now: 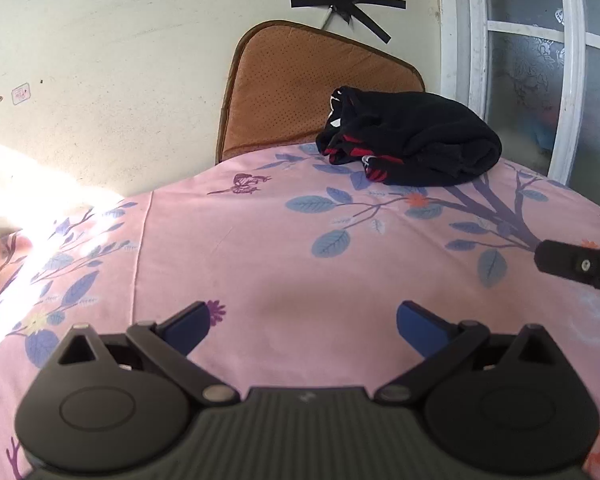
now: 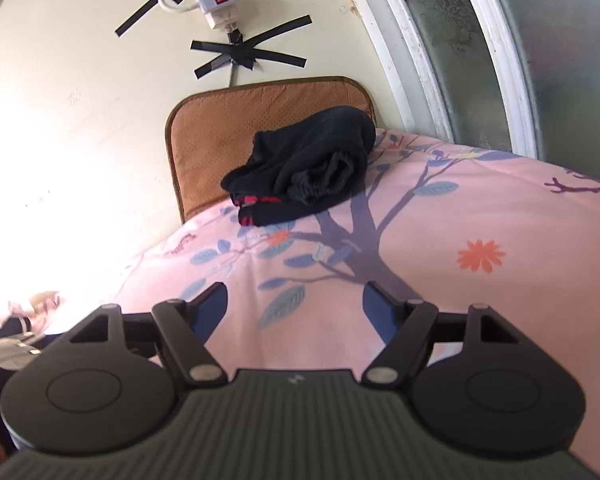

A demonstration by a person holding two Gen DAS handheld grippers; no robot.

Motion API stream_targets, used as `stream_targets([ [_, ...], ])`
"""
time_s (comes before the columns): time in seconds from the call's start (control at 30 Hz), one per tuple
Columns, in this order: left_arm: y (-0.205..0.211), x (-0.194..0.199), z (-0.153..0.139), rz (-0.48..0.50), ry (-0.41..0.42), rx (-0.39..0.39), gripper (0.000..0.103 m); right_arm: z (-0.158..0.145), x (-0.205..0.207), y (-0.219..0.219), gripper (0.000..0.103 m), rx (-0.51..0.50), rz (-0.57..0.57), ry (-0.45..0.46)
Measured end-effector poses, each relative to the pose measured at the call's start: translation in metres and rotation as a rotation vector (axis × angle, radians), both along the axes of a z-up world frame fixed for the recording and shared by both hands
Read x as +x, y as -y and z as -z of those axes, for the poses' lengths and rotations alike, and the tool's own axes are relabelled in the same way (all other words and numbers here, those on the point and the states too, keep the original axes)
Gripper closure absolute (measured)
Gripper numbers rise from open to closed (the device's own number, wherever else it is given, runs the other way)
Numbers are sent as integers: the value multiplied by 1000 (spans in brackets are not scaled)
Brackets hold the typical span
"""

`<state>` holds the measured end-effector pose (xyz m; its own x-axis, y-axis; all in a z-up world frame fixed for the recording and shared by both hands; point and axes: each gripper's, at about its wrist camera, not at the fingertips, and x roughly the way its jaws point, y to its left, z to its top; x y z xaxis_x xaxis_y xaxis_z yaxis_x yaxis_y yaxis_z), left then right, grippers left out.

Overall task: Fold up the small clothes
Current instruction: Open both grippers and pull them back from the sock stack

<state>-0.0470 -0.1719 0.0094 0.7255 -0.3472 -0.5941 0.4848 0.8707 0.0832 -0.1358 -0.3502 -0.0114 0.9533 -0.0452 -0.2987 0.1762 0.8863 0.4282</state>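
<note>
A pink bedsheet (image 1: 260,248) printed with blue leaves, a purple tree and orange flowers covered the bed, stretched smooth. Right at its far edge lay a bundle of black clothes (image 1: 416,140) with red stripes, loosely rolled, resting on the sheet just before the brown cushion (image 1: 284,92).

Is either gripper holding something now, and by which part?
Nothing is held. The left gripper and right gripper are open over the pink floral sheet; the black garment with red trim lies apart.
</note>
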Motion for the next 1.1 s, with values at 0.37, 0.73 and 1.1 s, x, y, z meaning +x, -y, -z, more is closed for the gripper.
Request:
stream_targets([
  [0.37,-1,0,6,37,-44,11,0,5,-1,3,25,19,29,-9],
  [0.73,-4,11,12,4,-138,6,0,7,3,2,23,30,29,-35],
  [1.1,-6,15,11,12,-153,1,0,7,1,3,20,37,25,-28],
])
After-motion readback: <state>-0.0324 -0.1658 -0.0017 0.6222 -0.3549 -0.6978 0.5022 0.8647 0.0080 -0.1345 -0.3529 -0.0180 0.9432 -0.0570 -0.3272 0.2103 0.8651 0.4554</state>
